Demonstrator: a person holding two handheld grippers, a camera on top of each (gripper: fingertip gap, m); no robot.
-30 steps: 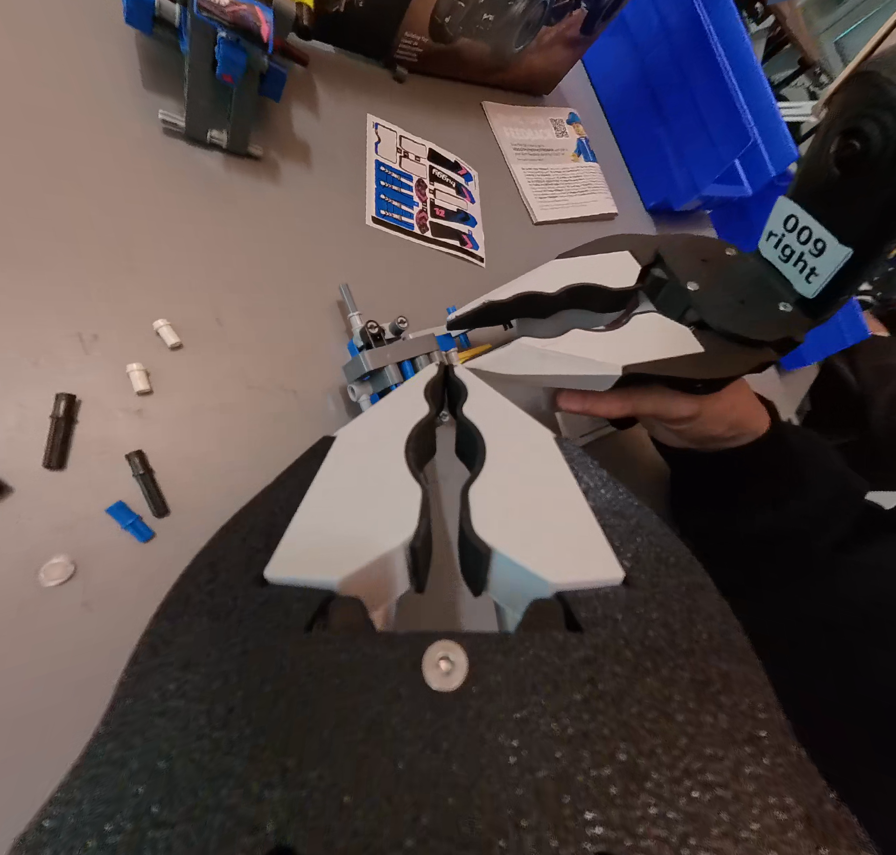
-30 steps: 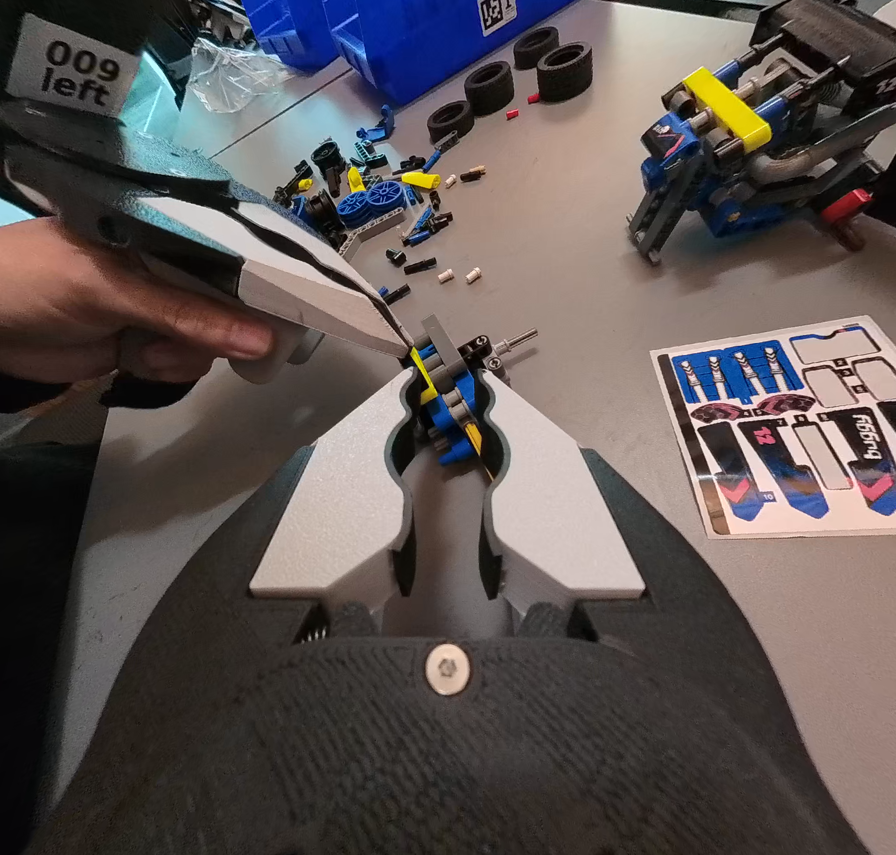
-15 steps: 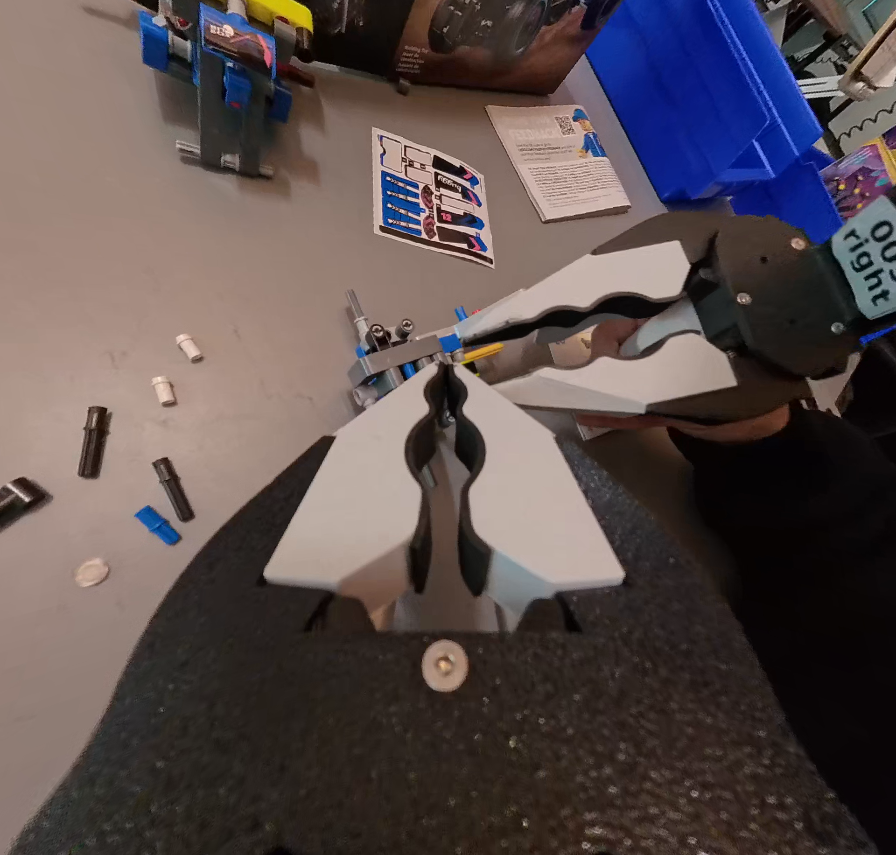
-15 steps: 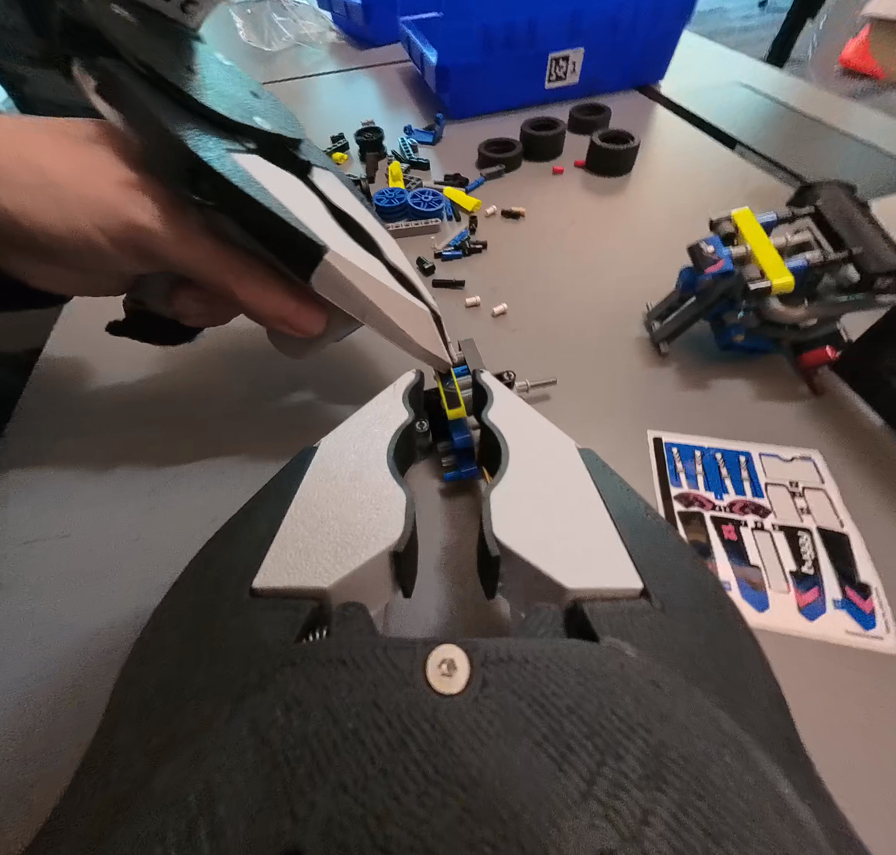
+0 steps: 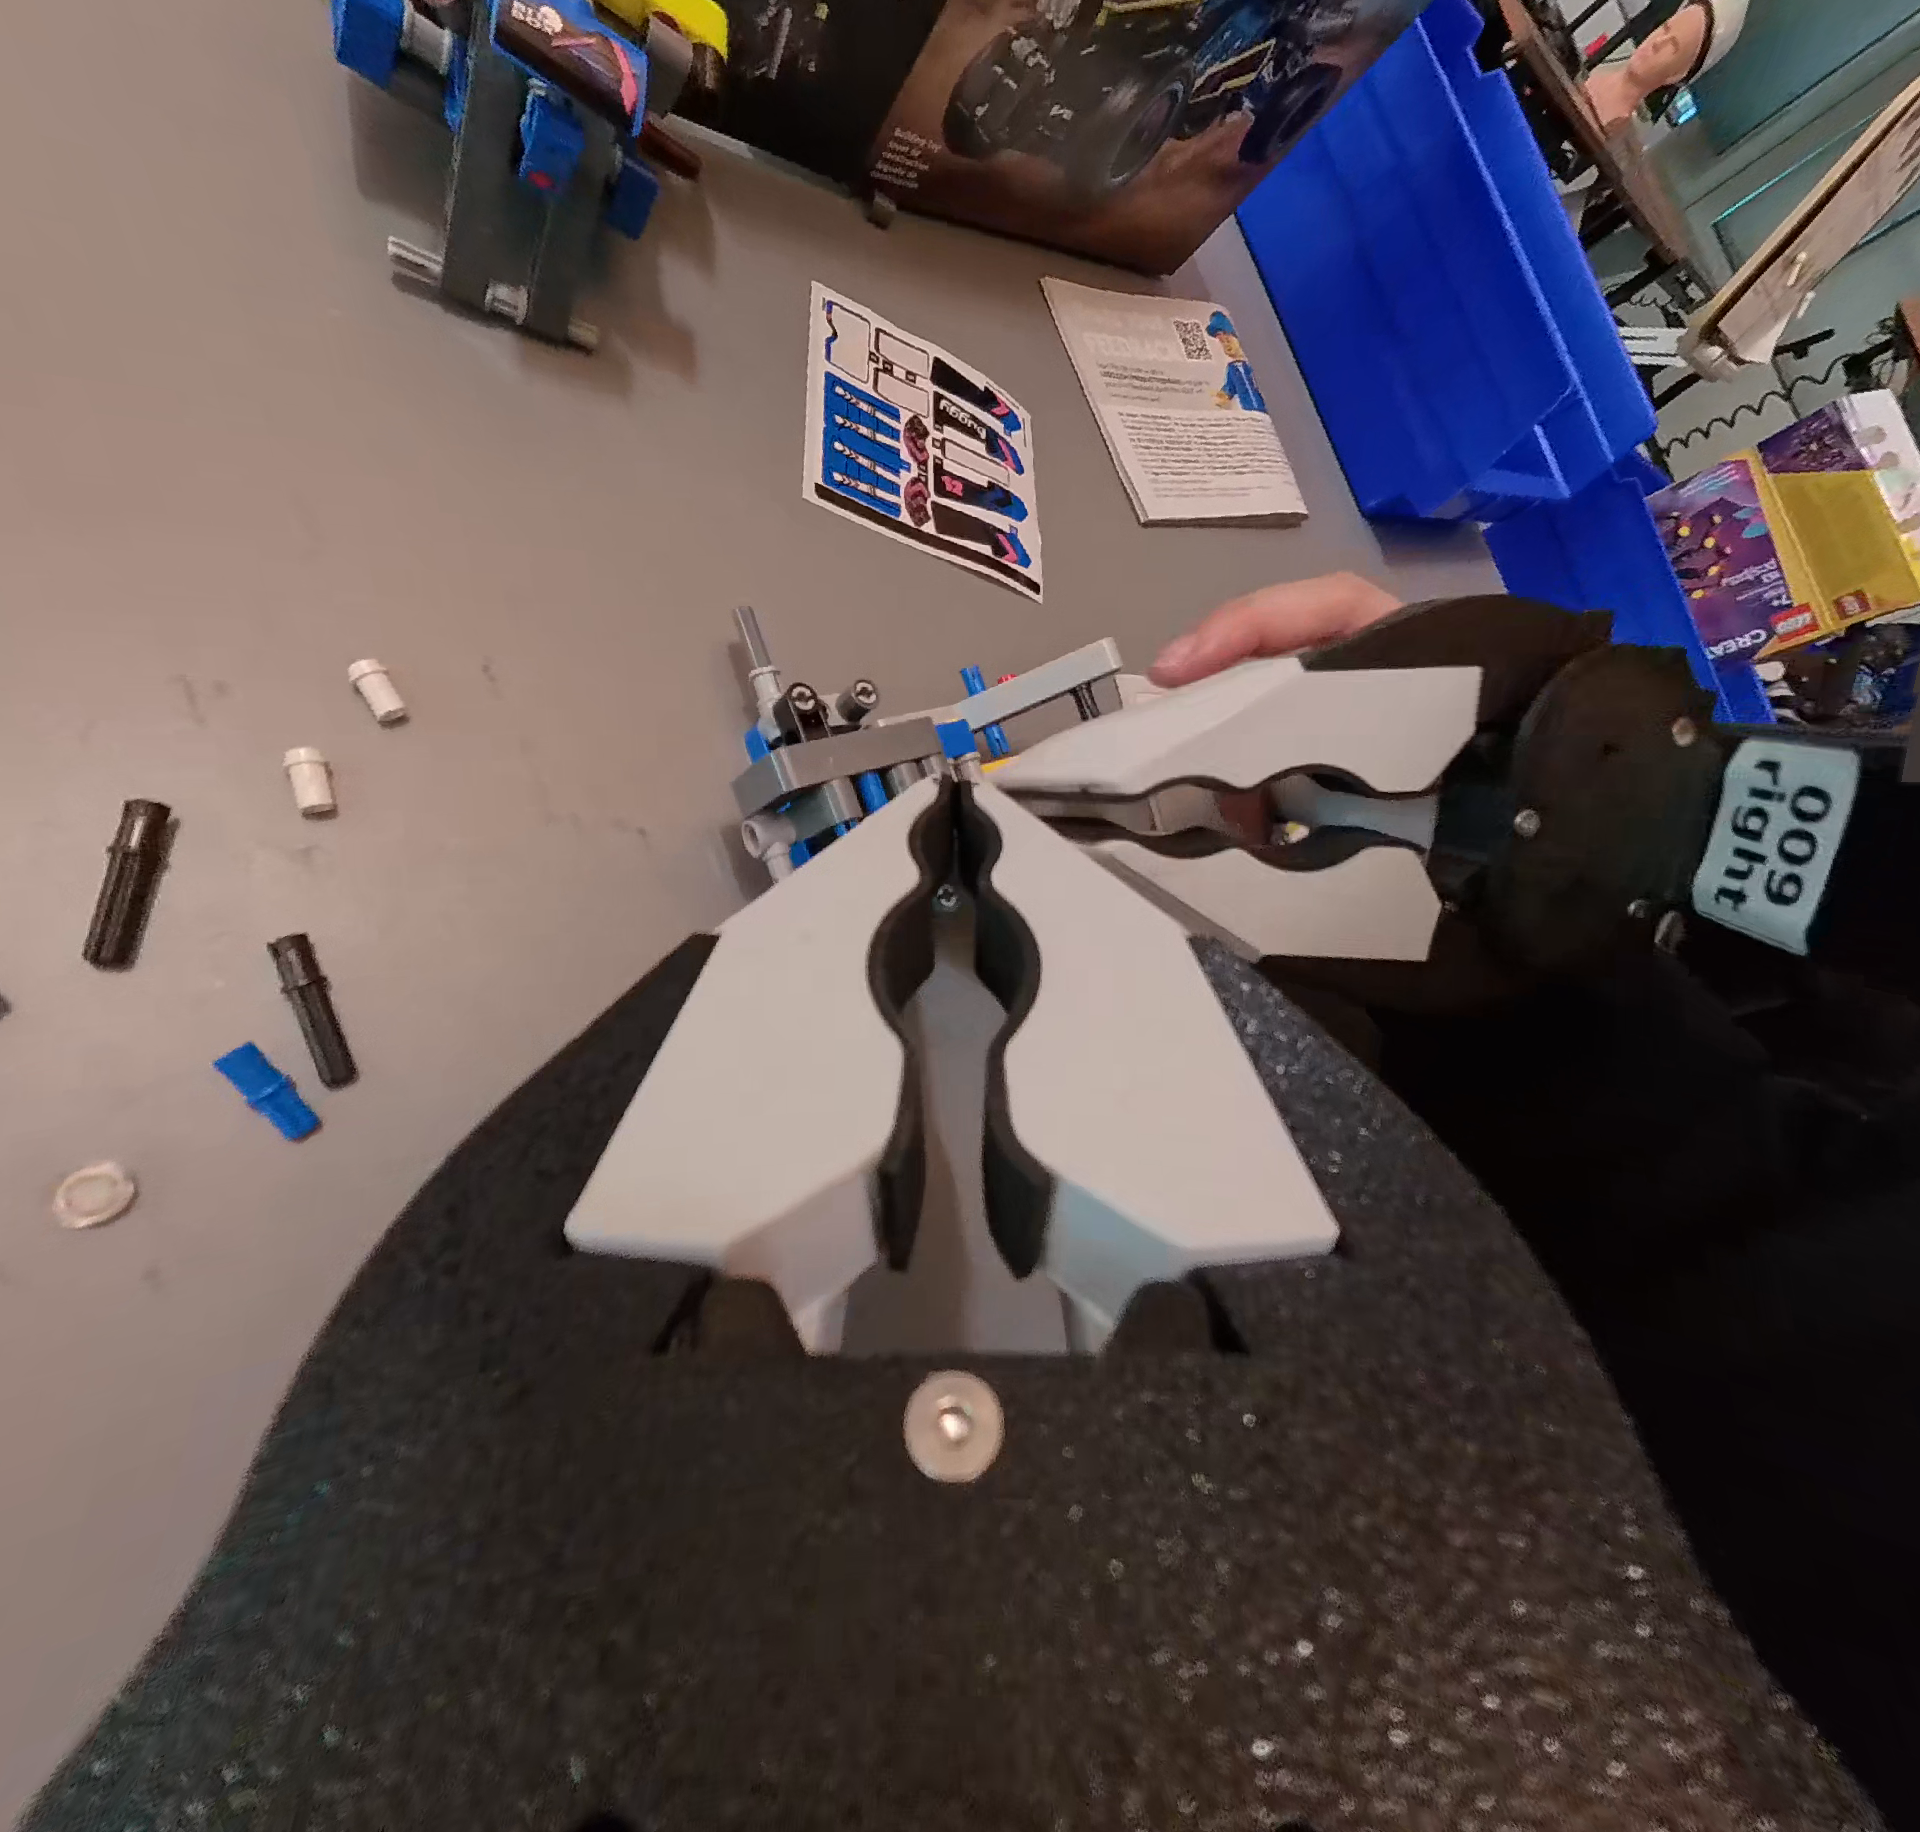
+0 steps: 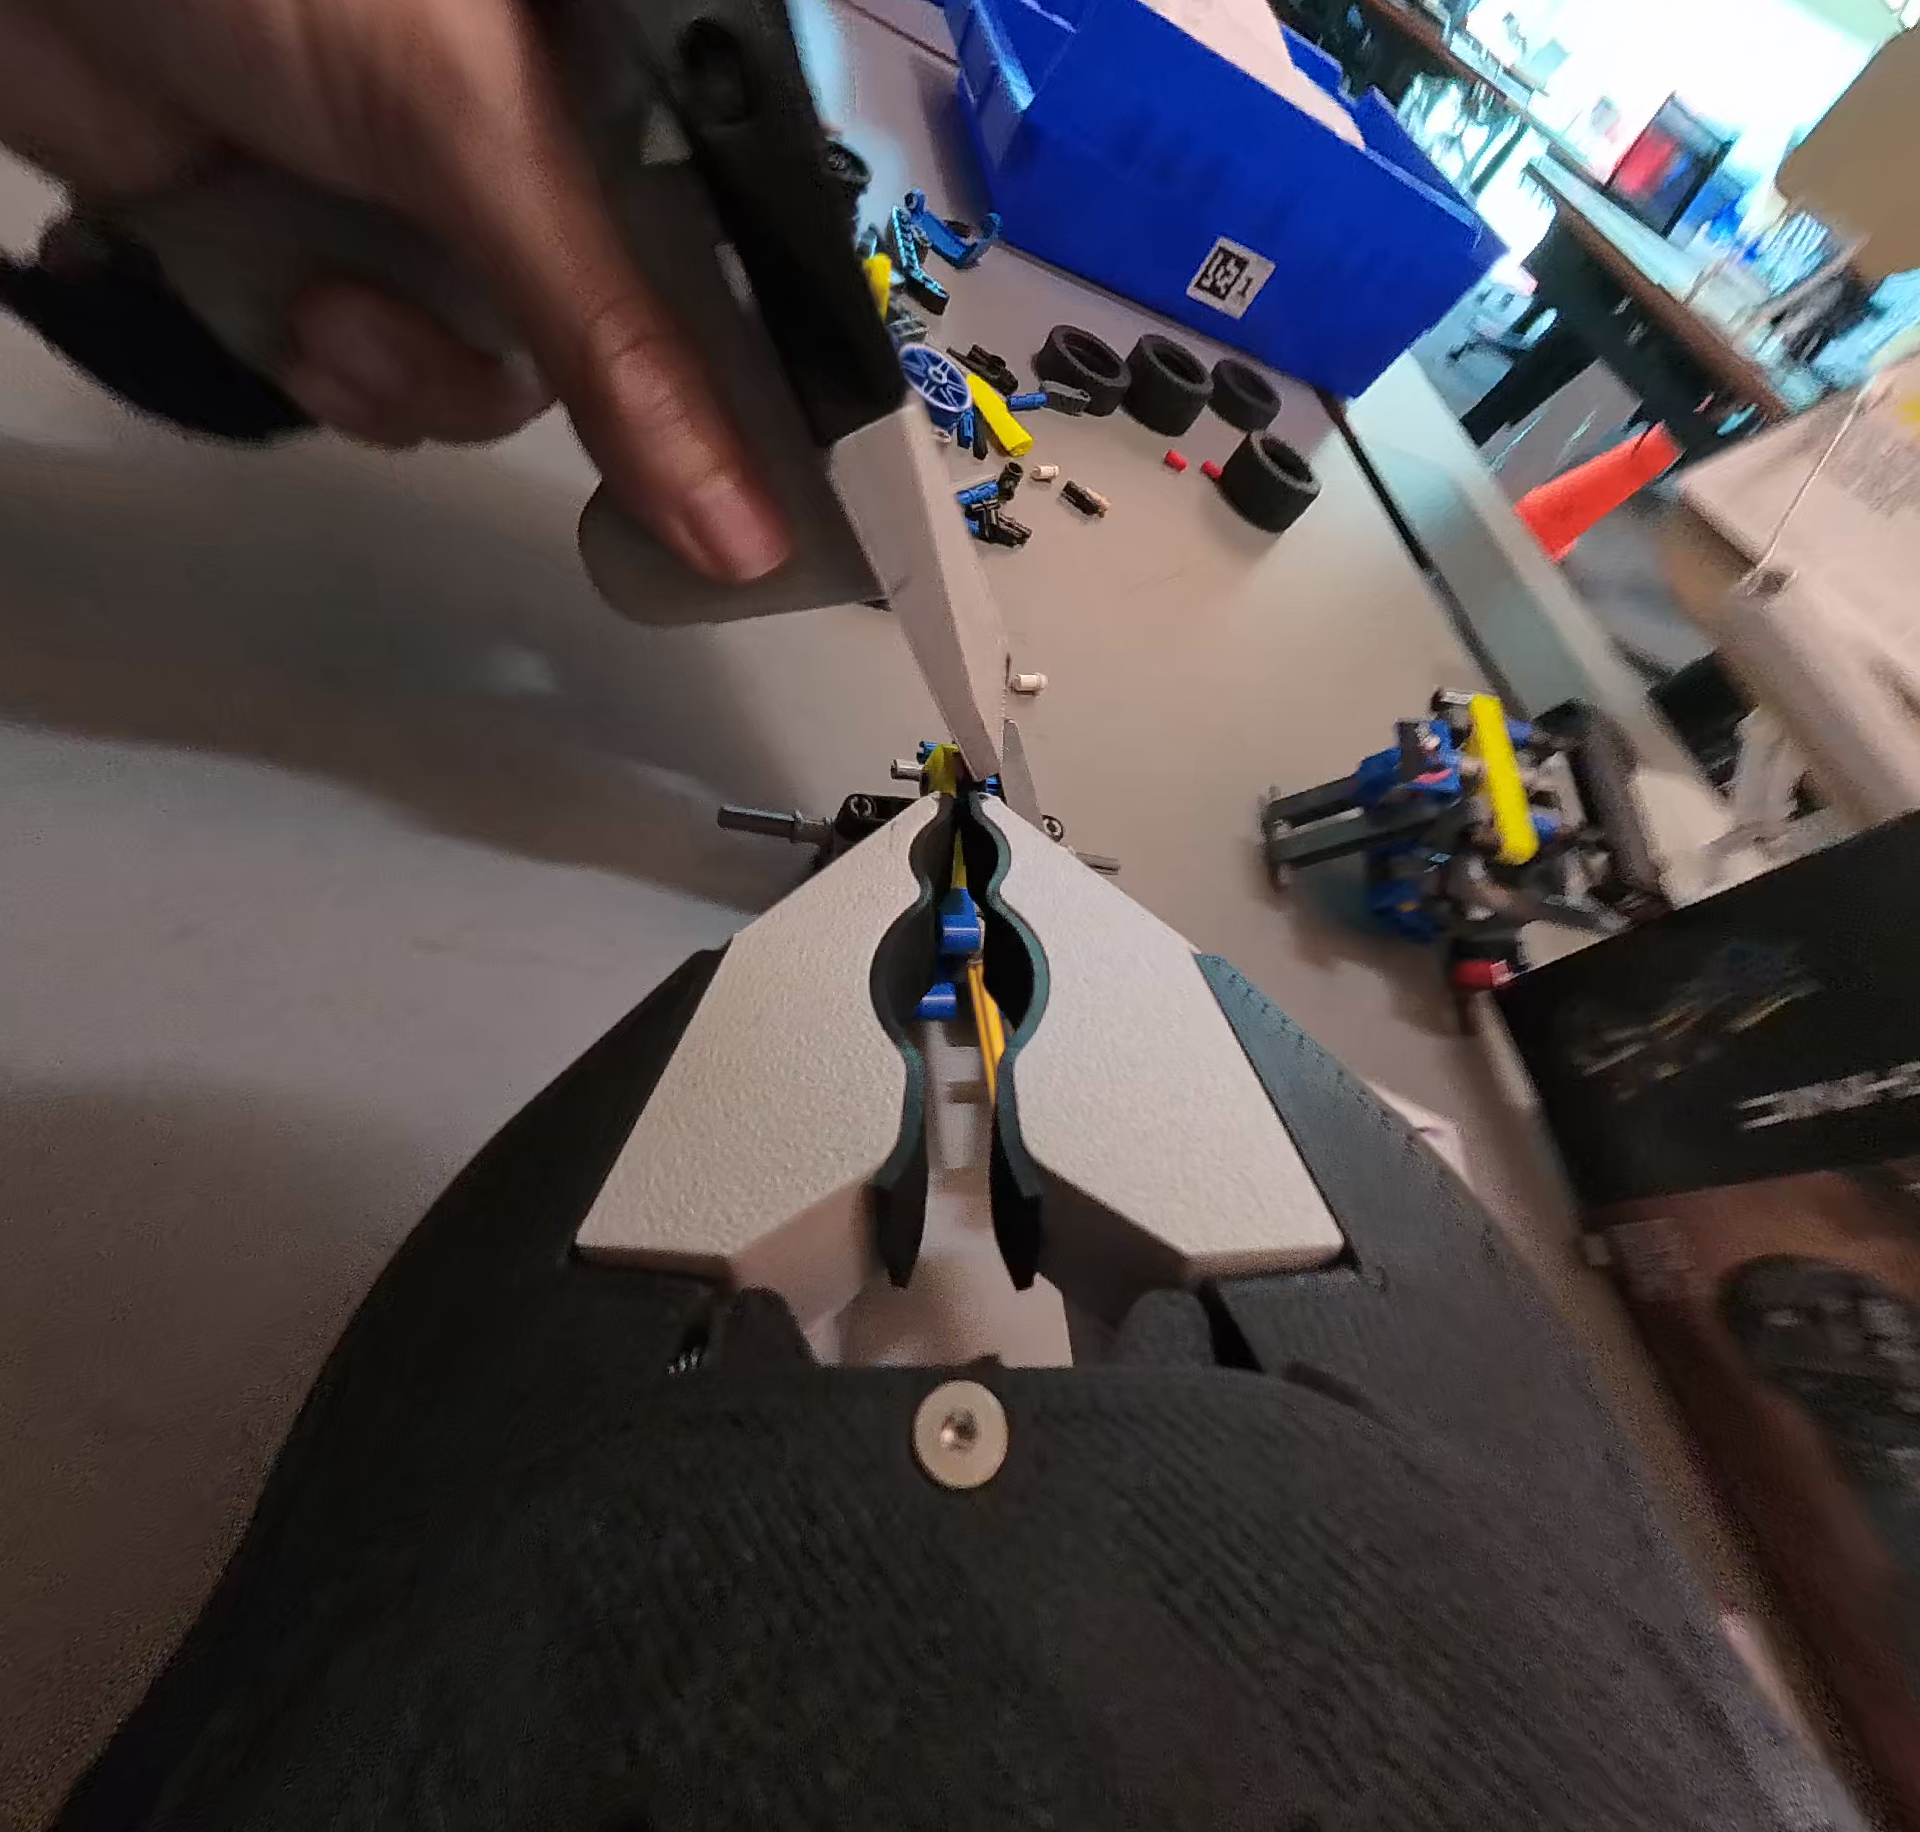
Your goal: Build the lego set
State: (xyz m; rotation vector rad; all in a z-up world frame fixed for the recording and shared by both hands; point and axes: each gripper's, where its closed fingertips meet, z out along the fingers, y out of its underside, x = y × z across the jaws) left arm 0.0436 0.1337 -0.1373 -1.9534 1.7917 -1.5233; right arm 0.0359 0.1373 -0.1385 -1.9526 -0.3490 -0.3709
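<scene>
Here, both grippers meet on one small grey-and-blue Technic sub-assembly [image 5: 831,764] at table centre. Left gripper [image 5: 954,795]: tips pinched right together at the sub-assy's near edge, looks clamped on a small stud/pin there; the exact contact is hidden behind the tips. Right gripper [image 6: 961,811]: jaws nearly closed, gripping the sub-assy; blue pieces and a yellow axle sit between its pads [image 6: 992,935]. In left wrist view it comes in from the right, held by a hand [image 5: 1273,619] in a dark sleeve.

Writing: each gripper body carries a pale printed tag [image 5: 1777,842]; wording not copied. Sticker sheet [image 5: 920,442] lies flat beyond the sub-assy, with a printed leaflet [image 5: 1184,411] bearing a QR code just right of it. The set's box [image 5: 1039,68] stands at the far edge, cut off at top, its print partly legible. Blue bin [image 6: 1195,193] has a square code marker on its wall.

Larger blue/grey/yellow chassis build [image 5: 520,109] sits far left, well apart. Loose pins [image 5: 312,993] (black, blue, white) lie on the grey table [image 5: 364,535] at left. In right wrist view, four black tyres [image 6: 1169,385] sit near the bin by a scatter of small parts.

Right wrist view is motion-blurred; background and box detail are unreadable there. A coloured box at the right edge of left wrist view is cropped.
</scene>
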